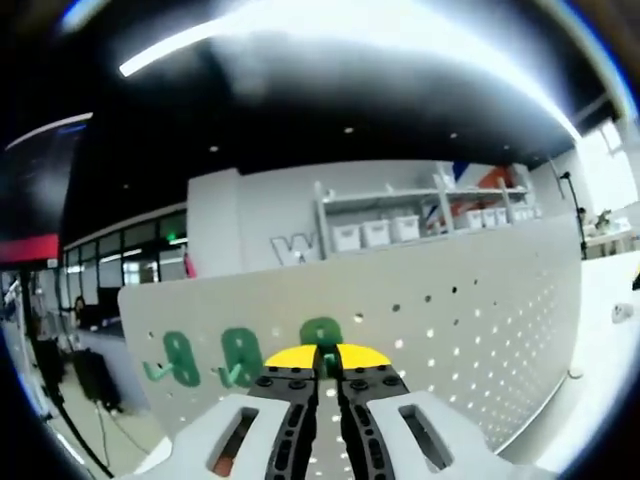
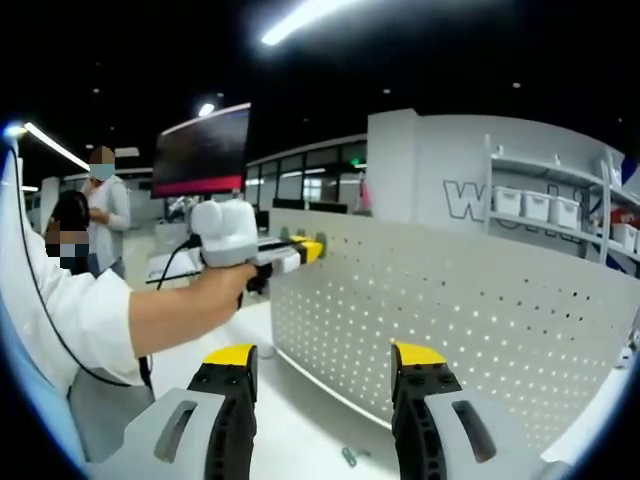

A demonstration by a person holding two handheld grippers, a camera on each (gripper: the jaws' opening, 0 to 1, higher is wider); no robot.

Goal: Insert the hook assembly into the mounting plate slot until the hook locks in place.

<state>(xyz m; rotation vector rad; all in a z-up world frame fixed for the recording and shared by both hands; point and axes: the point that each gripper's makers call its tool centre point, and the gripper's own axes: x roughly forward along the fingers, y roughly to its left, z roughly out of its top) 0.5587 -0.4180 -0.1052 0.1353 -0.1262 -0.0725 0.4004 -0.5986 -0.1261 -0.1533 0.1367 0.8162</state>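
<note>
Pinching a green plastic hook assembly (image 1: 322, 352) between its yellow-tipped jaws, the left gripper (image 1: 327, 368) holds the piece against the face of the white perforated metal mounting plate (image 1: 480, 330), close under the plate's upper edge. Its jaws are pressed nearly together on the green part, which shows mostly above the tips. Two more green hooks (image 1: 210, 360) sit on the plate to the left in that view, in a row near the same edge.

In the right gripper view, the right gripper (image 2: 325, 360) has its jaws spread wide with nothing between them; white tabletop (image 2: 300, 430) and the lower edge of the upright plate (image 2: 450, 300) lie ahead. A small metal part (image 2: 349, 457) rests on the table between the jaws; its kind cannot be made out. The left gripper (image 2: 305, 250) appears here at the plate's top left corner, held in a person's hand (image 2: 225, 280). Open table lies in front of the plate. White shelving with bins (image 2: 540, 205) stands behind.
</note>
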